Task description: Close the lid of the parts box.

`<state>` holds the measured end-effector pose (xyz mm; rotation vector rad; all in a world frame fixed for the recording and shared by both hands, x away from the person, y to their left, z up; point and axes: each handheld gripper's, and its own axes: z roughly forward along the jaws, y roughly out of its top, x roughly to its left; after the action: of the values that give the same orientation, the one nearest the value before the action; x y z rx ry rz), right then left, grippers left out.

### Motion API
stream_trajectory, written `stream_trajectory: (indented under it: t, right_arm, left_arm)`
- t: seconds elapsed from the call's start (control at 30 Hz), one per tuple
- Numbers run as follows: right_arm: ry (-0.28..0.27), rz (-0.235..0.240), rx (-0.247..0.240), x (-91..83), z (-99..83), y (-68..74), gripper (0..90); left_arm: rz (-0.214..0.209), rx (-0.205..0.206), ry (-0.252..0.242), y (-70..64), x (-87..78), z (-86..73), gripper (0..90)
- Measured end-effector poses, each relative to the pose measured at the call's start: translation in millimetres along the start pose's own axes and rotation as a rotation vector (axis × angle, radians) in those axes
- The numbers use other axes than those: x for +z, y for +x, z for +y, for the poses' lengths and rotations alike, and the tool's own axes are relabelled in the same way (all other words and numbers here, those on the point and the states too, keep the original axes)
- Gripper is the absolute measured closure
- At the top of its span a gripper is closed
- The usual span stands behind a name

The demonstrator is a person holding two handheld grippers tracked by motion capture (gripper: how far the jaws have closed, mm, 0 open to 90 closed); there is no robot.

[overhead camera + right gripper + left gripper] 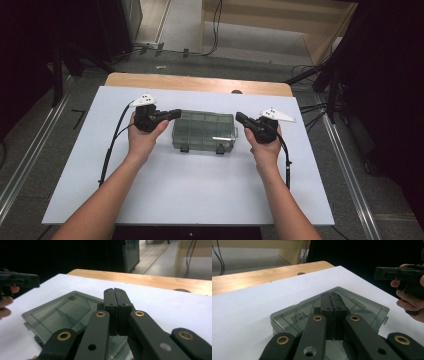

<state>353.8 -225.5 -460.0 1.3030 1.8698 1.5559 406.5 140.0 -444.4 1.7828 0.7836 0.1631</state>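
Flanking a closed clear box mid-tabletop, the left gripper and right gripper hover, jaws pressed together, empty; opening its front latches likely comes next.

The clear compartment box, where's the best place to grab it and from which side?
Probably by its short ends: the compartment box lies flat, lid closed, latches on the near long edge. The left tongs and right tongs, both shut, already flank those ends, so come inward from each side.
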Motion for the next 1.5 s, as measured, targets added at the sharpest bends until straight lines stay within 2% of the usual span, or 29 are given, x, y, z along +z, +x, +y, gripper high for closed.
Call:
stream_trajectory:
  t: [0.07, 0.17, 0.33, 0.57, 0.7, 0.87, 1.23, 1.5]
  right_arm:
    - [-0.003, 0.012, 0.012, -1.8, -2.1, 2.0, 87.1]
    - [0.001, 0.009, -0.003, -3.8, -5.7, 6.2, 87.1]
    - [0.012, -0.001, -0.012, -5.4, -13.5, 10.2, 87.4]
    - [0.019, -0.006, -0.023, -6.9, -21.8, 14.9, 87.5]
    - [0.025, -0.007, -0.026, -7.7, -26.2, 17.8, 87.5]
    - [0.028, 0.007, -0.024, -9.1, -30.7, 22.5, 87.5]
    - [0.047, -0.009, -0.02, -9.1, -43.0, 25.6, 87.7]
    - [0.071, -0.017, -0.045, -5.5, -51.4, 29.6, 87.7]
  left_arm:
    - [0.004, 0.002, 0.006, -1.0, -0.9, -3.0, 89.3]
    - [0.016, 0.013, 0.01, -3.3, -4.1, -6.7, 89.4]
    - [0.015, 0.004, -0.002, -6.5, -9.1, -11.5, 89.4]
    - [0.024, 0.0, 0.01, -9.0, -10.8, -19.5, 89.4]
    - [0.033, 0.014, 0.022, -13.2, -10.4, -25.1, 89.4]
    - [0.037, 0.006, 0.038, -16.7, -7.9, -35.7, 89.5]
    - [0.047, -0.022, 0.034, -17.8, -8.2, -49.3, 89.5]
    - [0.055, -0.029, 0.053, -18.4, -4.2, -57.0, 89.5]
